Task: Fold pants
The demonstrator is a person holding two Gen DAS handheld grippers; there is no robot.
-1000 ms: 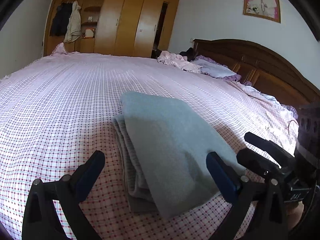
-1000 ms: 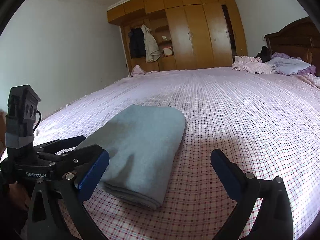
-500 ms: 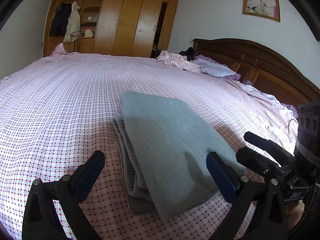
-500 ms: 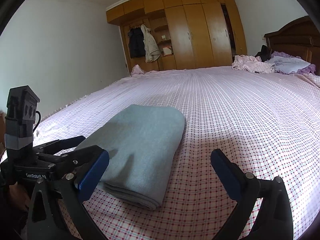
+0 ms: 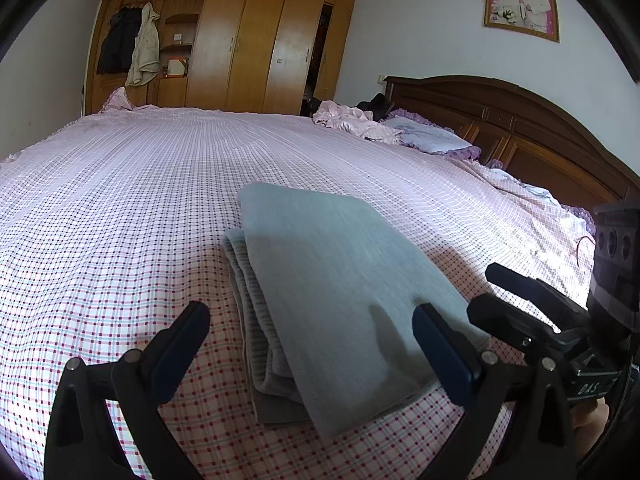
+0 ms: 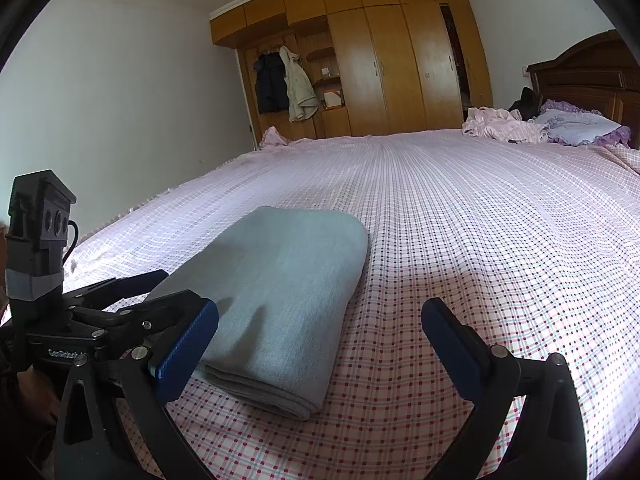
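The grey-blue pants (image 5: 332, 292) lie folded into a thick rectangular stack on the checked bedspread (image 5: 120, 208). They also show in the right wrist view (image 6: 280, 292). My left gripper (image 5: 312, 344) is open and empty, hovering just in front of the stack's near end. My right gripper (image 6: 320, 344) is open and empty, to the right of the stack. Each gripper shows in the other's view: the right one (image 5: 532, 312) at the stack's right side, the left one (image 6: 120, 312) at its left side.
A dark wooden headboard (image 5: 520, 128) stands at the right. A purple pillow (image 5: 432, 136) and crumpled pink clothes (image 5: 352, 120) lie at the far end of the bed. Wooden wardrobes (image 5: 248, 40) with hanging coats (image 5: 132, 48) line the far wall.
Almost nothing has changed. Both grippers stay open near the folded stack, with only a slight drift of the views.
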